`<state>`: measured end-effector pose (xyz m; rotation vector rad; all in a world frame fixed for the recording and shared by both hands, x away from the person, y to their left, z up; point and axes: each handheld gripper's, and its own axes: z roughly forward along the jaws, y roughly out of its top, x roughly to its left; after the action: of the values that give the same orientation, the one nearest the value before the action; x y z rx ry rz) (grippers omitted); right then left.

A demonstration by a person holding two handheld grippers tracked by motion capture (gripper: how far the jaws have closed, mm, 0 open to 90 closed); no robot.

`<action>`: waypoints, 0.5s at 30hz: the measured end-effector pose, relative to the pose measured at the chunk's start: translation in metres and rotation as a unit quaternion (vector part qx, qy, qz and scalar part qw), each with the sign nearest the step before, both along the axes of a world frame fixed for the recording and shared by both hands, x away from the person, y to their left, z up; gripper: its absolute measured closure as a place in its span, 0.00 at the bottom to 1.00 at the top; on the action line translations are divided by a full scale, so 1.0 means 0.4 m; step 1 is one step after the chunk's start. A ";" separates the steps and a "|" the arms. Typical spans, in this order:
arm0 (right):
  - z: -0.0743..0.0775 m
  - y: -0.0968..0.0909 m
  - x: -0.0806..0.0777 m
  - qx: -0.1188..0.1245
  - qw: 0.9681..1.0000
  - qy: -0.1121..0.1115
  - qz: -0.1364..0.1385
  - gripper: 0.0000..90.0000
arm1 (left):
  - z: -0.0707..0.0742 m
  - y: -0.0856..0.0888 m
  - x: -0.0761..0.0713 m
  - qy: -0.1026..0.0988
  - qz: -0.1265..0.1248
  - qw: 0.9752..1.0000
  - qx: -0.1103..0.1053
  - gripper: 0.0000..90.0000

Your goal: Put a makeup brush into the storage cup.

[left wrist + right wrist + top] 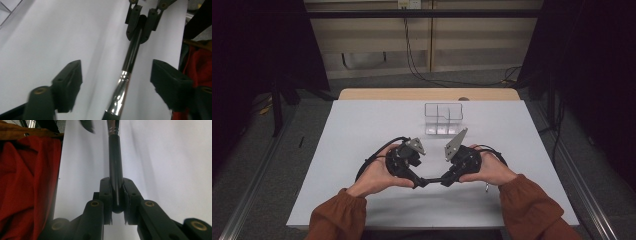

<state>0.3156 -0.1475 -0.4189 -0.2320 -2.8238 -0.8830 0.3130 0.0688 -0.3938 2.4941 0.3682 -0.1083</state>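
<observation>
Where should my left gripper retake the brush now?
Grip the brush on its silver ferrule, closing across it from both sides. The left gripper is open and already straddles it there. The right gripper clamps the black handle's end, so that part is taken.

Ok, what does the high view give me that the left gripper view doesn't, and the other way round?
High view: the person's left hand and right hand wrapped around the grippers, and a clear divided box farther back on the table.

Left gripper view: the left gripper with its jaws wide apart on either side of the brush, not pressing it, and the brush's silver ferrule.

Both: the right gripper shut on the end of the brush's black handle, over the white table.
</observation>
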 end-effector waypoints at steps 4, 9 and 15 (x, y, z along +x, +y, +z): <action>-0.004 -0.007 0.002 0.003 1.000 0.001 -0.007 0.88 | -0.008 0.006 -0.004 -0.008 0.010 1.000 -0.006 0.16; -0.003 -0.022 -0.001 -0.002 1.000 -0.001 -0.014 0.88 | -0.004 0.031 -0.001 -0.018 0.044 0.999 -0.016 0.10; 0.000 -0.049 -0.003 -0.002 0.999 -0.004 -0.032 0.88 | -0.003 0.068 0.007 -0.025 0.068 0.997 -0.034 0.05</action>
<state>0.3144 -0.1669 -0.4191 -0.3221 -2.8403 -0.8916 0.3158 0.0960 -0.3950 2.3927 0.5049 -0.0035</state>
